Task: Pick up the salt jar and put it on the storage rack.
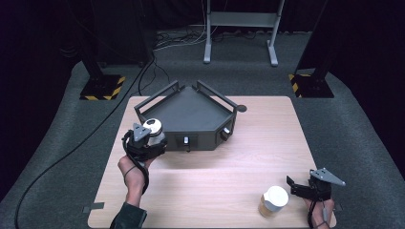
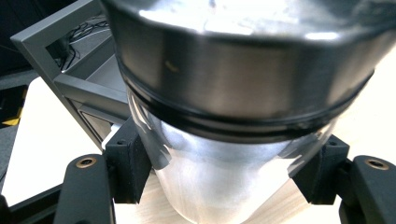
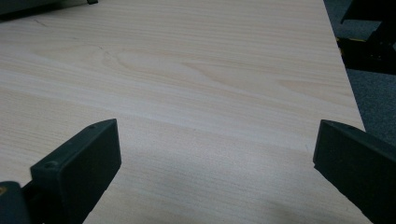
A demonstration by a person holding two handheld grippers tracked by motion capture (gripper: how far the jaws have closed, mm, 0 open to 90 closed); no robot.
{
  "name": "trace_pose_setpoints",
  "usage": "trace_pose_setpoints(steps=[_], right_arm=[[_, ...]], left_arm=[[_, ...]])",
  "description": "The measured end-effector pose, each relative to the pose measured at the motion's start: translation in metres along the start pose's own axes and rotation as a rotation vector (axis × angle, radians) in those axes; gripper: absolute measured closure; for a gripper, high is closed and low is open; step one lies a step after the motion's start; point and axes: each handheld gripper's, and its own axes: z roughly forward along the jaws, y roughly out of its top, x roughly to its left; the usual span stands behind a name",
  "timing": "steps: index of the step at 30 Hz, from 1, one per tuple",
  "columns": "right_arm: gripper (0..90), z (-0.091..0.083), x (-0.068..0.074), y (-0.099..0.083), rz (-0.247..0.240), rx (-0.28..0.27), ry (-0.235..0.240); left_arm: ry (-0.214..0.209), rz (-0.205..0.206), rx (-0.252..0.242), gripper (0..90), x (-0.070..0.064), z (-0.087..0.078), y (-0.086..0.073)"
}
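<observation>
I have the left gripper [image 1: 149, 142] clamped on a metal canister [image 1: 154, 131], its jaws pressing either side of the shiny body just below the dark band that rings it under the lid. In the left gripper view the canister [image 2: 233, 116] looms large between the black pads [image 2: 128, 163], and it sits square in the grip, not visibly tilted. From the high view it hangs at the near-left corner of the dark grey tray [image 1: 191, 112], right against the tray's front wall, over the wooden table [image 1: 215, 167].

My judgement is that the step in hand is carrying this canister into the tray. To do it well, I want to lift first so the base clears the raised rail at the corner, then move forward over the tray floor before lowering. The smooth steel looks slippery, so I keep the squeeze firm and the wrist level; a tilt could let it slide through the pads. I would set it down flat on bare tray floor, away from the rails, and only then release.

The right gripper [image 1: 305, 187] rests at the near-right edge of the table, jaws wide apart with nothing but tabletop [image 3: 196, 84] between them. Just beside it, to its left, stands a white-lidded jar [image 1: 273, 201] with pale brown contents, untouched; I leave that hand parked clear of it.
</observation>
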Motion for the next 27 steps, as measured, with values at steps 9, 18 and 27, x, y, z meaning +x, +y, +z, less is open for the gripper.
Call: trace_pose_setpoints(steps=[9, 18, 27], right_arm=[[0.0, 0.0, 0.0, 0.0, 0.001, -0.001, 0.0], [0.1, 0.0, 0.0, 0.0, -0.002, -0.002, -0.002], [0.2, 0.0, 0.0, 0.0, -0.001, -0.002, -0.001]], left_arm=[[0.005, 0.004, -0.001, 31.6, 0.001, 0.002, 0.006], [-0.005, -0.004, -0.001, 31.7, 0.005, 0.005, 0.012], [-0.008, -0.005, 0.003, 31.6, 0.008, 0.008, 0.017]])
